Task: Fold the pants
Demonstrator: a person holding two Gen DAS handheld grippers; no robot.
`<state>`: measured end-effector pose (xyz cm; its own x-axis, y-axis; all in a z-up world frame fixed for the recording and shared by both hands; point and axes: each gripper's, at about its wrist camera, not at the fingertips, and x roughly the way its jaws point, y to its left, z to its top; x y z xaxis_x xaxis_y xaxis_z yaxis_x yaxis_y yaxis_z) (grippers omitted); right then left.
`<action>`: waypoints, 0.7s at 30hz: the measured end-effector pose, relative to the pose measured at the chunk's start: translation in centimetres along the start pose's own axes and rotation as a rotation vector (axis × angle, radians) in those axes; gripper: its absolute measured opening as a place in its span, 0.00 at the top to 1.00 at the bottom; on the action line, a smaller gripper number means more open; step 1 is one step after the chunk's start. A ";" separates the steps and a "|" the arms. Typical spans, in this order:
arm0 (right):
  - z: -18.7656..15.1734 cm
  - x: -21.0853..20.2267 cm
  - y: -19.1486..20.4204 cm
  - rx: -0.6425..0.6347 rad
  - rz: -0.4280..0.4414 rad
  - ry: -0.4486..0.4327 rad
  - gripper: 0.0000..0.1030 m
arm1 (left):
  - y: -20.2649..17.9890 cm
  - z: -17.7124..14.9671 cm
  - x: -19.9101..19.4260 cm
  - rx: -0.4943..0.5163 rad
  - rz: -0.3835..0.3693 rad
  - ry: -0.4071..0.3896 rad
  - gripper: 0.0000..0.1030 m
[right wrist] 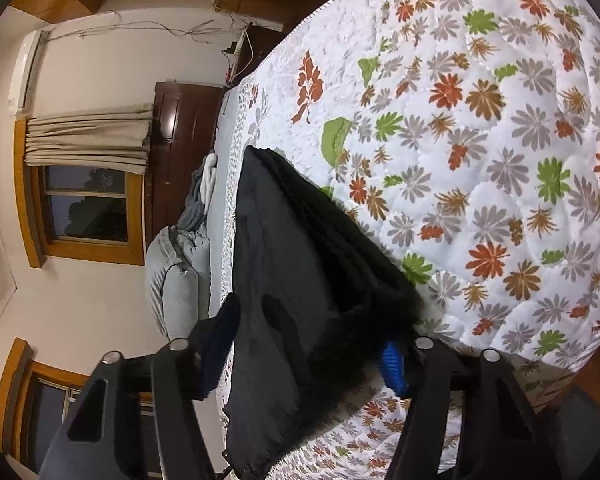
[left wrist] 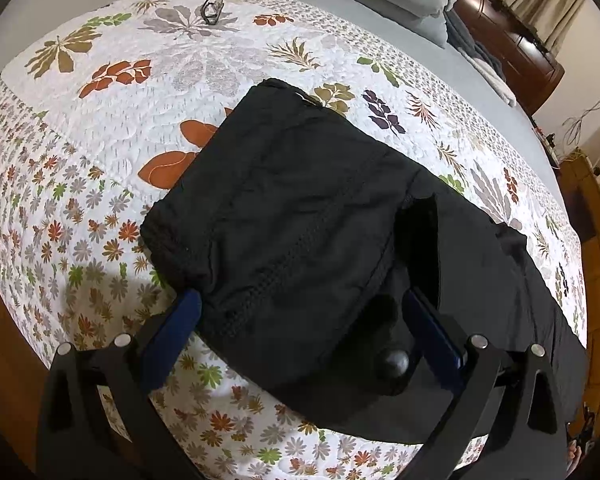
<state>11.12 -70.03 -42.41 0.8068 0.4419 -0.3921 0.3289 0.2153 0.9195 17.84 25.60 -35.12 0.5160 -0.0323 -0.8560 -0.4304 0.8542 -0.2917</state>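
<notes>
Left wrist view shows the black pants (left wrist: 300, 220) already folded into a thick bundle on the quilted bed (left wrist: 100, 120), both the left hand-held gripper (left wrist: 308, 316) and right hand-held gripper (right wrist: 312, 340) standing apart astride the cloth, pressing unclear, likely one more fold left.

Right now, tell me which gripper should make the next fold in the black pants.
Right, probably. The right gripper already straddles the pants' layered edge, fabric between its fingers. The left gripper stands wide around the folded end, gripping nothing; it may steady the stack.
</notes>
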 end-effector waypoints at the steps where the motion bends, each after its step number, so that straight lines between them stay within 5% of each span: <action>1: 0.0 -0.1 -0.2 0.001 0.000 0.000 0.44 | 0.0 0.0 0.0 0.000 0.000 -0.003 0.03; 9: -0.2 -1.0 -0.2 -0.031 -0.033 -0.005 0.76 | 0.0 -0.2 -0.2 -0.009 -0.010 -0.009 0.03; 21: -1.0 -2.9 3.9 -0.122 -0.101 -0.038 0.82 | 0.1 -0.4 -0.4 -0.021 -0.030 -0.022 0.03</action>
<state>9.63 -69.62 -37.72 0.7914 0.3800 -0.4788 0.3488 0.3625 0.8643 17.32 25.52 -34.97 0.5448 -0.0459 -0.8373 -0.4296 0.8422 -0.3258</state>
